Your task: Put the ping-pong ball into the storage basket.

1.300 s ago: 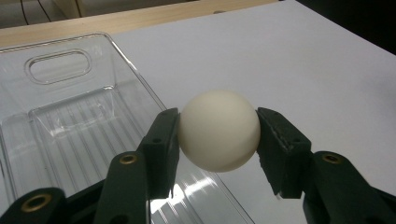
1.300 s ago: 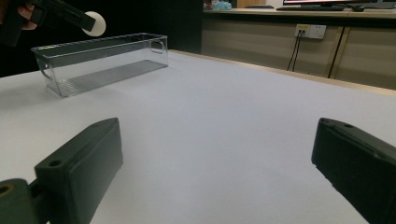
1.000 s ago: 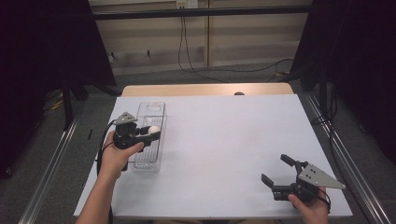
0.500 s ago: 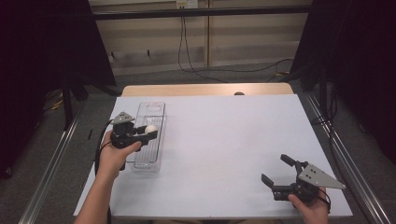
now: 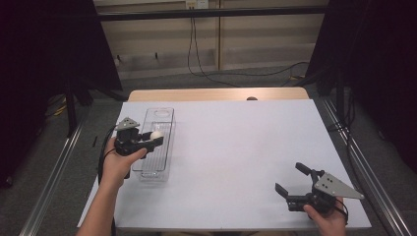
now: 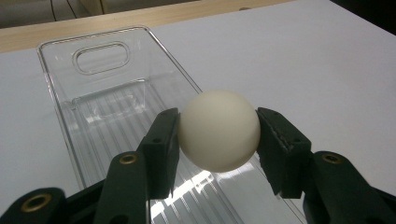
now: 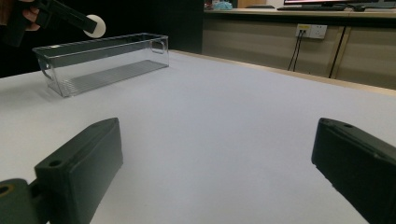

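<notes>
A white ball (image 5: 156, 134) (image 6: 218, 130) is clamped between the black jaws of my left gripper (image 5: 155, 137) (image 6: 217, 137), which is shut on it. The ball hangs just above a clear, empty plastic bin (image 5: 160, 109) (image 6: 93, 35) standing on the left side of the white table (image 5: 236, 147). My right gripper (image 5: 288, 177) (image 7: 219, 154) rests low near the table's front right corner, open, with nothing between its jaws. In the right gripper view the bin (image 7: 93, 60) stands far off at the left, and the ball (image 7: 95, 25) is held over it.
A strip of wooden tabletop (image 5: 216, 94) runs along the far edge of the white sheet. Metal rails (image 5: 54, 162) flank the table on both sides. Cables (image 5: 206, 69) lie on the floor behind.
My left gripper has shifted a little to the right with the ball, over the bin. The right gripper has stayed where it was.
</notes>
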A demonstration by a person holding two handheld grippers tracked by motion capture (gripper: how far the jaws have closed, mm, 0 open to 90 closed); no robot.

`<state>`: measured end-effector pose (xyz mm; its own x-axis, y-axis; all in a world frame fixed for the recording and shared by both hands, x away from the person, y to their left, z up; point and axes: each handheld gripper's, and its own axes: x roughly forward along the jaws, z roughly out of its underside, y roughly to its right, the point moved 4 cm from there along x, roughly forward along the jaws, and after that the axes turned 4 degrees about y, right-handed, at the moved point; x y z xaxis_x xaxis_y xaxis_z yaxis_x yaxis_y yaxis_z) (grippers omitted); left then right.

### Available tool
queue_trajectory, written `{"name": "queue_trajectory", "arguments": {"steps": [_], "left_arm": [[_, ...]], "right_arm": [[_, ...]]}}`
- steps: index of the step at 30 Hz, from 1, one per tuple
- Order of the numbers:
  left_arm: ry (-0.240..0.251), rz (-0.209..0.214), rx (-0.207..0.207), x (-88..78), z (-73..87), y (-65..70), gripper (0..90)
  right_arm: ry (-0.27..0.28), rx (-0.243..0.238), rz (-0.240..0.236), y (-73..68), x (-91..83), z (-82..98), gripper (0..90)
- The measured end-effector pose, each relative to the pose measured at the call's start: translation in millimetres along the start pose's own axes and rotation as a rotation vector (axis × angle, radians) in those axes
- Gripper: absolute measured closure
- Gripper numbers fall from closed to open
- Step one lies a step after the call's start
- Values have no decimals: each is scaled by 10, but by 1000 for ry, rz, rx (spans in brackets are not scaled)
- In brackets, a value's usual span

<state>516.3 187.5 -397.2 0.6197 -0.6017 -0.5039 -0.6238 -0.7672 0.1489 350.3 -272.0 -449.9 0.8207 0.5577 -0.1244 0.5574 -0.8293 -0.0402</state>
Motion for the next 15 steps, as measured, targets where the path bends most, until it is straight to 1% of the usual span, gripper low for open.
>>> {"name": "queue_trajectory", "arguments": {"steps": [1,4,5,8,9,15], "left_arm": [[1,-9,0,-1,-1,-5,511],[-2,-13,-2,-6,2,-16,511],[-2,-5,0,-7,4,-23,511],[-3,-19,-4,-5,7,-36,511],[-1,-15,-5,-5,7,-40,511],[-4,-20,-1,4,10,-50,511]], "right_arm": [[0,0,0,0,0,0,14],[0,2,0,-2,0,0,14],[-1,0,-1,-2,0,1,14],[0,-1,-1,-1,0,-1,14],[0,-1,0,-1,0,-1,14],[3,8,1,-2,-2,-3,14]]}}
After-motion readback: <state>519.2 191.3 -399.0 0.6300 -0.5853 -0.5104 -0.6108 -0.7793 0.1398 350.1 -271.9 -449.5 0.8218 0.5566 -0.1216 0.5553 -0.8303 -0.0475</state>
